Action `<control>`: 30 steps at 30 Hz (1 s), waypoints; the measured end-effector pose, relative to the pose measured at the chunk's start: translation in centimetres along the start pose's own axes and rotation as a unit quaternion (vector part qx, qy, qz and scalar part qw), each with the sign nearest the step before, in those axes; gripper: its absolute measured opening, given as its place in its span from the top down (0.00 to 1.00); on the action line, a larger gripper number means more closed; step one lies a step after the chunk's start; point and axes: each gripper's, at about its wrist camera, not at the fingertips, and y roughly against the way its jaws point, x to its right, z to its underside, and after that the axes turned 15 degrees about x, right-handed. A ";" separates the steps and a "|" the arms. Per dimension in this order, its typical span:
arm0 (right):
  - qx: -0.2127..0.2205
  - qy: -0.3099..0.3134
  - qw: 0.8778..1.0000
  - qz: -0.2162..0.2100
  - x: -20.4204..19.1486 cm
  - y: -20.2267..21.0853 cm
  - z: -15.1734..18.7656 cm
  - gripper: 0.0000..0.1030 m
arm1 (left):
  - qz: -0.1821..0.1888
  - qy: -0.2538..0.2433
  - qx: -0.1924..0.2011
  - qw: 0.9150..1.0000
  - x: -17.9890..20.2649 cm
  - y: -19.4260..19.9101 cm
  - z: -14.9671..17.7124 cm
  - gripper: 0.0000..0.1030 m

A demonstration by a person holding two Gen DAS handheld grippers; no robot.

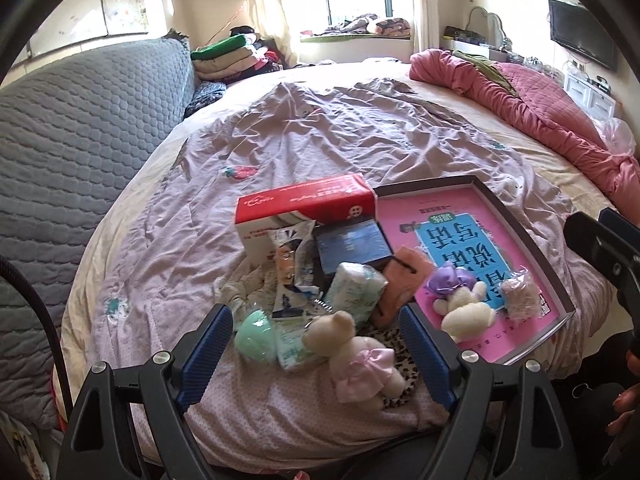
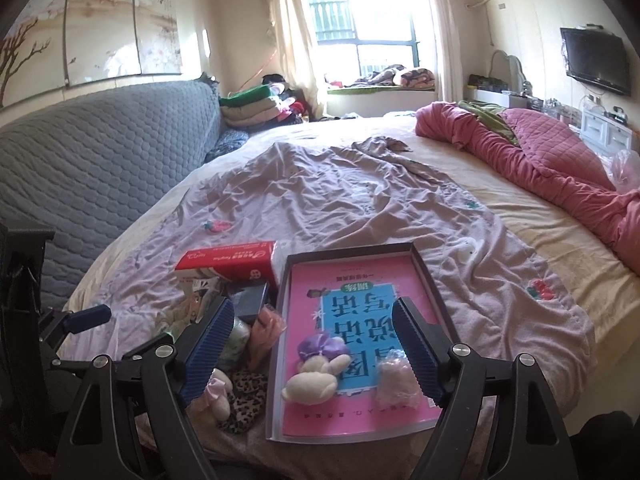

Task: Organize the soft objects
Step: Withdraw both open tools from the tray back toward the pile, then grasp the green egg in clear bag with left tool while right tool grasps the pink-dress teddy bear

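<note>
On the near edge of the bed point(image 1: 320, 140), inspection runs left to right. The left gripper point(image 1: 316, 354) hangs with jaws released and wide, nothing pressed between the pads; framed in the gap lies a cream teddy bear in a pink dress point(image 1: 352, 356), resting on a leopard-print cloth point(image 1: 394, 344), with a mint-green soft ball point(image 1: 254, 334) just to its left. Behind these sits a loose heap: a red tissue box point(image 1: 304, 204), a dark blue box point(image 1: 352, 248), a pale tissue pack point(image 1: 354, 290) and an orange cloth point(image 1: 404, 284), apparently unsorted. To the right stands a shallow grey tray point(image 2: 280, 320) lined with a pink book point(image 2: 360, 280); it holds 2 items, a plush rabbit with a purple bow point(image 2: 316, 372) and a pink bagged puff point(image 2: 396, 384), evidently the collecting point. The right gripper point(image 2: 314, 354) hovers over that tray, jaws spread, gripping nothing. Judgement: sorting is partly done.
</note>
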 end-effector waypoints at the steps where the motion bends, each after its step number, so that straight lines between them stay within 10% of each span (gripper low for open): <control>1: -0.001 0.002 1.000 -0.002 -0.3 -0.1 0.0 0.20 | -0.003 0.002 -0.001 1.000 -0.3 0.0 0.1 0.18; 30: -0.042 0.056 0.996 -0.055 -6.7 -2.5 2.9 0.20 | -0.032 0.106 -0.033 0.993 -12.2 -1.7 4.5 0.18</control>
